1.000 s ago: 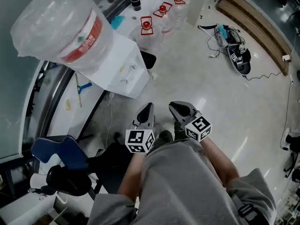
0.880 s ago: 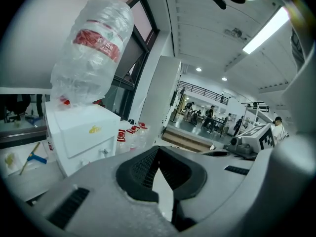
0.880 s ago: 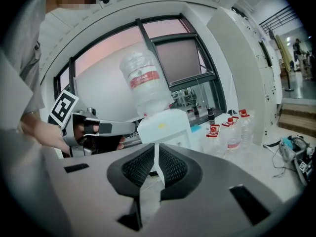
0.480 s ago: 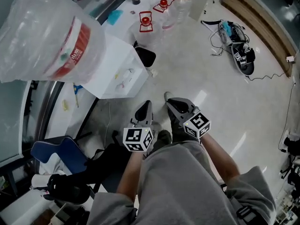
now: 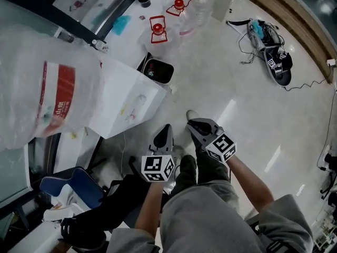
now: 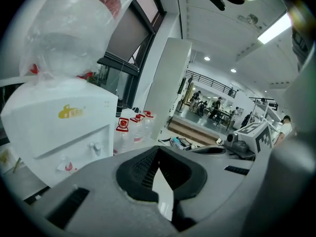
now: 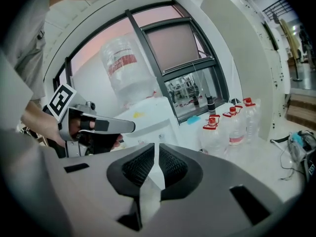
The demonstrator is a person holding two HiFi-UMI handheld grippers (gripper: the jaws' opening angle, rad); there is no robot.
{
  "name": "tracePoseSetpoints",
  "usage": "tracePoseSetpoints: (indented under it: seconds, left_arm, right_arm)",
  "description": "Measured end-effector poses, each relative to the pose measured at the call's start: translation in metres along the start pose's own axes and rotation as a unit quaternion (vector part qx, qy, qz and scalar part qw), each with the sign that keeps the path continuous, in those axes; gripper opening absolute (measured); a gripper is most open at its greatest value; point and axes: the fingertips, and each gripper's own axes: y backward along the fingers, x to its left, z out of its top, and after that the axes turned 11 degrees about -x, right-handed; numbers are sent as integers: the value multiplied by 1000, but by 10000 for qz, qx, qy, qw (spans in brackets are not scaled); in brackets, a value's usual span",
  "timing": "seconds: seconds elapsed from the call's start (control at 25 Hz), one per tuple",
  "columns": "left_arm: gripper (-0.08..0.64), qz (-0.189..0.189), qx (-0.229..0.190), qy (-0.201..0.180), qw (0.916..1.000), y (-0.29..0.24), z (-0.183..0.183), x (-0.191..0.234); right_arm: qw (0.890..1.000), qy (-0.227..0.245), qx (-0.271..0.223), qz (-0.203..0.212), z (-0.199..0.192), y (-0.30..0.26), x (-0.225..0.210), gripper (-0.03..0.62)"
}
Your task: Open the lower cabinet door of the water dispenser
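White water dispenser (image 5: pixel 126 96) at the left of the head view, upright on the pale floor (image 5: pixel 231 94), long axis vertical, seen from steeply above. On top of it a large water bottle (image 5: pixel 47 99) with a red label, neck down, wrapped in clear plastic. Front face with its taps (image 5: pixel 138 100) turned toward the right of that view, toward the open floor. Lower cabinet door not to be made out: below the taps and out of sight from above, and covered by the gripper's own body in the left gripper view, with only the upper front and a yellow logo showing there.

Left hand-held gripper (image 5: pixel 167 127) and right hand-held gripper (image 5: pixel 192 124) side by side just ahead of the person's grey-trousered legs (image 5: pixel 210 215), both pointing away from the person and slanting downward. Tips near the dispenser's front corner, apart from it. Left jaws pressed together, nothing between. Right jaws closed too, pads all but meeting, nothing between.

Beside the dispenser's far corner, a dark open container (image 5: pixel 158 71) on the floor. Beyond that, clear bottles (image 5: pixel 158 33) with red caps. Far right, a tangle of cables (image 5: pixel 263 36). Lower left, a blue chair (image 5: pixel 73 186).
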Motion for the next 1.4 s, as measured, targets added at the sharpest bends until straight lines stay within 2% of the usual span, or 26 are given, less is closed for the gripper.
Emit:
tracePoseSetpoints:
  seconds: [0.4, 0.64, 0.8, 0.96, 1.24, 1.4]
  left_arm:
    - [8, 264, 309, 152, 9991, -73, -57, 49]
    - [8, 441, 541, 96, 9975, -102, -99, 82]
    - [8, 639, 666, 112, 9957, -120, -119, 100]
    - [8, 805, 734, 160, 9939, -134, -137, 114]
    - [8, 846, 782, 150, 9932, -163, -170, 137]
    - [8, 1087, 774, 159, 9909, -174, -186, 160]
  right_arm:
    - [9991, -196, 362, 86, -61, -59, -85, 15]
    - [9975, 67, 577, 401, -108, -99, -112, 15]
    - [9953, 65, 767, 590, -132, -119, -129, 15]
    - [9930, 166, 908, 734, -152, -136, -147, 15]
    - [9861, 409, 1182, 1098, -196, -175, -180, 15]
    - [9820, 352, 1297, 1325, -223, -200, -188, 17]
